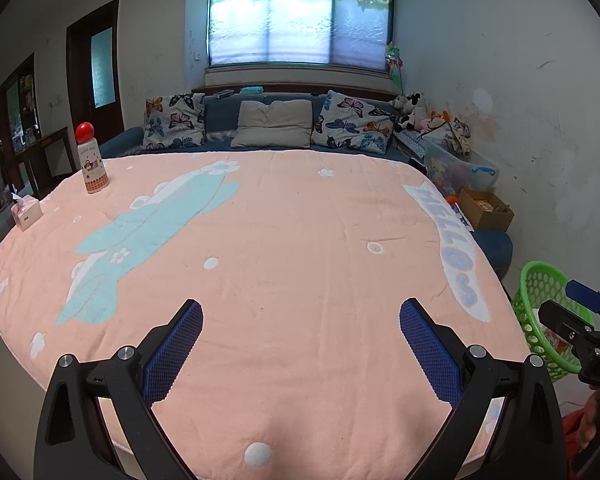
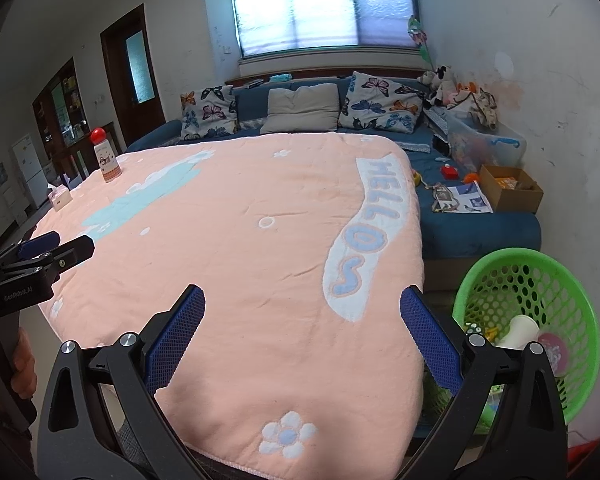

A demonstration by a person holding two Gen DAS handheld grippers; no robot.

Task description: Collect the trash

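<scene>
Trash like the white cup (image 2: 521, 331) sits in the green basket (image 2: 580, 300). Both the left gripper (image 1: 301, 354) and right gripper (image 2: 302, 354) are wide apart, holding nothing. Table trash looks gone, maybe; check the pink blanket (image 1: 300, 240) slowly.

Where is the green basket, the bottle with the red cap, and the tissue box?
Green basket (image 2: 580, 300): right wrist view, on its rim.
Bottle (image 1: 93, 166): left wrist view, on its body.
Tissue box (image 1: 27, 213): left wrist view, on its front.

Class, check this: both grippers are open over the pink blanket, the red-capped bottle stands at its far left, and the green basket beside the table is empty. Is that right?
One thing is wrong: the green basket is not empty. The right wrist view shows a white cup and other trash in it. The rest holds: both the left gripper and right gripper are open over the blanket, and the bottle stands at its far left.
</scene>
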